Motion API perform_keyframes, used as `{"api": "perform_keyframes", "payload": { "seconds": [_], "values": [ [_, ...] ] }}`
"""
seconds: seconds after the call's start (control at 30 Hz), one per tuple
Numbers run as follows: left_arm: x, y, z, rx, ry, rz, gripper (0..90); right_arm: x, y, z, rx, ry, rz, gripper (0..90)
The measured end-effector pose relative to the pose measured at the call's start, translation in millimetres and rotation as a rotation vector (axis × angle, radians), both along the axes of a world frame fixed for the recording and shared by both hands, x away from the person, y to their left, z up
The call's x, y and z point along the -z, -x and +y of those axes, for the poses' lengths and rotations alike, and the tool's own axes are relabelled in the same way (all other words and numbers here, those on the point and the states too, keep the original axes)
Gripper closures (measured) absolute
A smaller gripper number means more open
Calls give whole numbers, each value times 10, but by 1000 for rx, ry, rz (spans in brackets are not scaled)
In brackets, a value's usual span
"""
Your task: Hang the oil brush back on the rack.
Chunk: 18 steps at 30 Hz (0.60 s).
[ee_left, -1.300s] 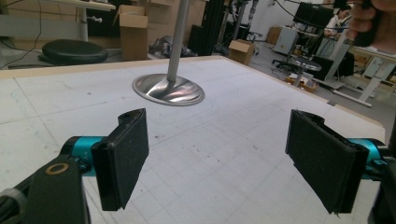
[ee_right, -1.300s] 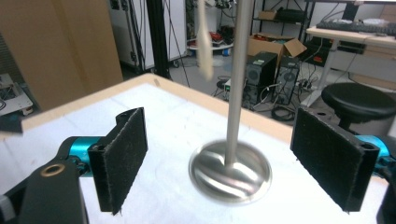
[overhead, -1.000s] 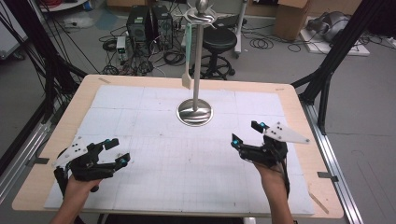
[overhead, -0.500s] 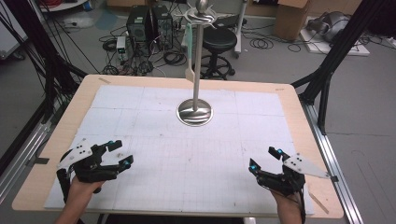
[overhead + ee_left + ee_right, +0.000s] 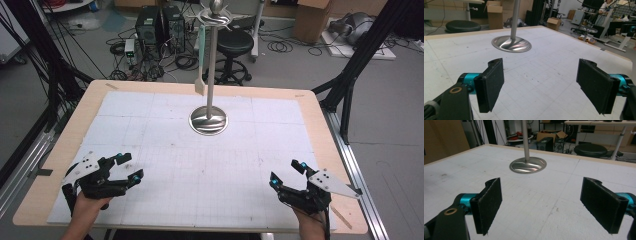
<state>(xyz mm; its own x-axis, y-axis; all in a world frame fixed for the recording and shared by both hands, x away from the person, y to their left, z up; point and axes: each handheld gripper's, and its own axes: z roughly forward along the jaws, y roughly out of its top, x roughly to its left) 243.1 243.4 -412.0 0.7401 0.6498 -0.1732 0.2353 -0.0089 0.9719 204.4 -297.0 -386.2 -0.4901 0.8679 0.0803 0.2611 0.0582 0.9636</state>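
A metal stand with a round base [image 5: 208, 121] and a tall pole rises at the far middle of the white gridded mat [image 5: 210, 165]. A pale spatula [image 5: 200, 60] hangs from a hook at its top. My left gripper [image 5: 129, 167] rests open near the front left of the mat with nothing between its pads. My right gripper [image 5: 287, 173] sits open at the front right, also holding nothing. In the left gripper view the stand base [image 5: 511, 44] lies ahead between the pads [image 5: 490, 83]. The right gripper view shows the base [image 5: 528, 165] ahead as well.
The wooden table's edge [image 5: 340, 165] runs close to my right gripper. Black frame legs [image 5: 350, 70] stand beside the table, and behind it are a stool [image 5: 235, 42], computer cases and cables on the floor.
My right gripper has drawn back from mid-right to the front right corner of the mat. My left gripper has shifted slightly toward the front. Both stay open.
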Motion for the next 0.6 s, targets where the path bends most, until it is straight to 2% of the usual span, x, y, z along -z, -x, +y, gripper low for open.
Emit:
{"api": "perform_keyframes", "payload": {
  "seconds": [0.6],
  "values": [
    [10,-9,9,-10,-6,3,225,3,-1,-26,4,5,3,171]
  ]
}}
